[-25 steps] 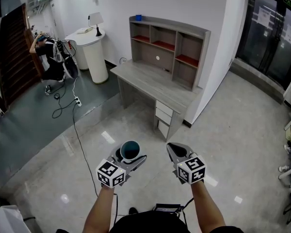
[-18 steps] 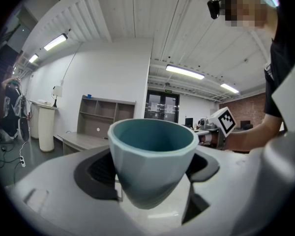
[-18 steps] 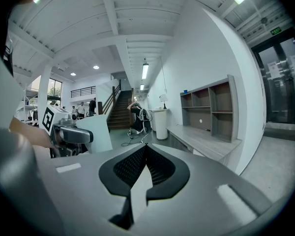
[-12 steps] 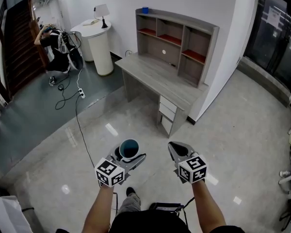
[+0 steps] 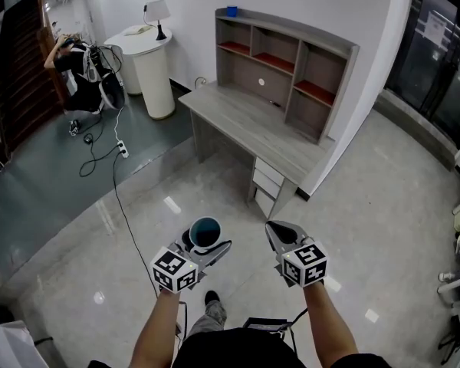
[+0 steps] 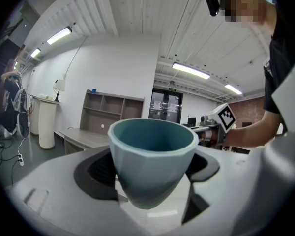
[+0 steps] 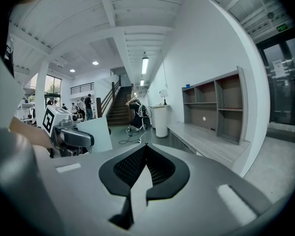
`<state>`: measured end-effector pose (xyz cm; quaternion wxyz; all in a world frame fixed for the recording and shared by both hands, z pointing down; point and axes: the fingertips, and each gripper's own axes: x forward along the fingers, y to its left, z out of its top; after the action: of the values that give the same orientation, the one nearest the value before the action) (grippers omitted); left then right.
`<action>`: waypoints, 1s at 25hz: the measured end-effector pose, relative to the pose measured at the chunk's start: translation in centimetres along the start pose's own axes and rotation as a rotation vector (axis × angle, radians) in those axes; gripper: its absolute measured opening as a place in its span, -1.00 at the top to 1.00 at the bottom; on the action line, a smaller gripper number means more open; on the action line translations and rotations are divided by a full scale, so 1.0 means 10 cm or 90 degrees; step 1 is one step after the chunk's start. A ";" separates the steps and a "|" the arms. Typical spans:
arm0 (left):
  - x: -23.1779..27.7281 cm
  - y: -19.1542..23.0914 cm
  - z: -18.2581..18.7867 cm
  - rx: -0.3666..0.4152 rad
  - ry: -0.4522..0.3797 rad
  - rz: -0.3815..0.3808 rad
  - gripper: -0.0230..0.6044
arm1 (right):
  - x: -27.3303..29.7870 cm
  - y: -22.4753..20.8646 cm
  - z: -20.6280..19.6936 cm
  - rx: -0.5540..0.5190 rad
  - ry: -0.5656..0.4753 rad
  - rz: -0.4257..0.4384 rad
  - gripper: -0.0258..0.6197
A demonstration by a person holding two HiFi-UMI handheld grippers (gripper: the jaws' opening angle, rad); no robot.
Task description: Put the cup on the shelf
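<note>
A teal cup (image 5: 205, 233) (image 6: 151, 159) stands upright between the jaws of my left gripper (image 5: 203, 245), which is shut on it at waist height over the floor. My right gripper (image 5: 280, 234) (image 7: 141, 173) hangs beside it with its jaws shut and nothing between them. The grey desk (image 5: 249, 133) with its shelf unit (image 5: 287, 71) (image 7: 214, 109) stands ahead against the white wall, a few steps away. The shelf unit shows small in the left gripper view (image 6: 108, 112) behind the cup. A small blue thing (image 5: 231, 11) sits on top of the shelf unit.
A white round pedestal (image 5: 152, 71) with a lamp (image 5: 156, 12) stands left of the desk. A person (image 5: 80, 75) crouches near the dark door at far left. A black cable (image 5: 123, 198) with a power strip runs across the floor. Glass doors (image 5: 445, 60) line the right side.
The view has shifted slightly; the desk and shelf sit a little closer and more central. Both grippers keep their pose, the cup still held in the left one.
</note>
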<state>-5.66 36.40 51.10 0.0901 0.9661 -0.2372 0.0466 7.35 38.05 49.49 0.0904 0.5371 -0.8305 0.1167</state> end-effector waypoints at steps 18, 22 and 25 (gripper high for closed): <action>0.37 1.70 0.30 0.009 0.011 -0.048 -0.29 | 1.61 -0.20 0.47 0.013 0.009 -0.047 0.89; 0.44 1.88 0.28 0.002 0.013 -0.052 -0.29 | 1.80 -0.25 0.48 0.015 0.016 -0.050 0.89; 0.51 2.03 0.26 -0.003 0.016 -0.051 -0.29 | 1.96 -0.31 0.50 0.015 0.018 -0.048 0.89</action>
<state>-10.54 15.91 52.30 0.0970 0.9740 -0.1975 0.0545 2.10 18.26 50.38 0.1002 0.5673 -0.8068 0.1310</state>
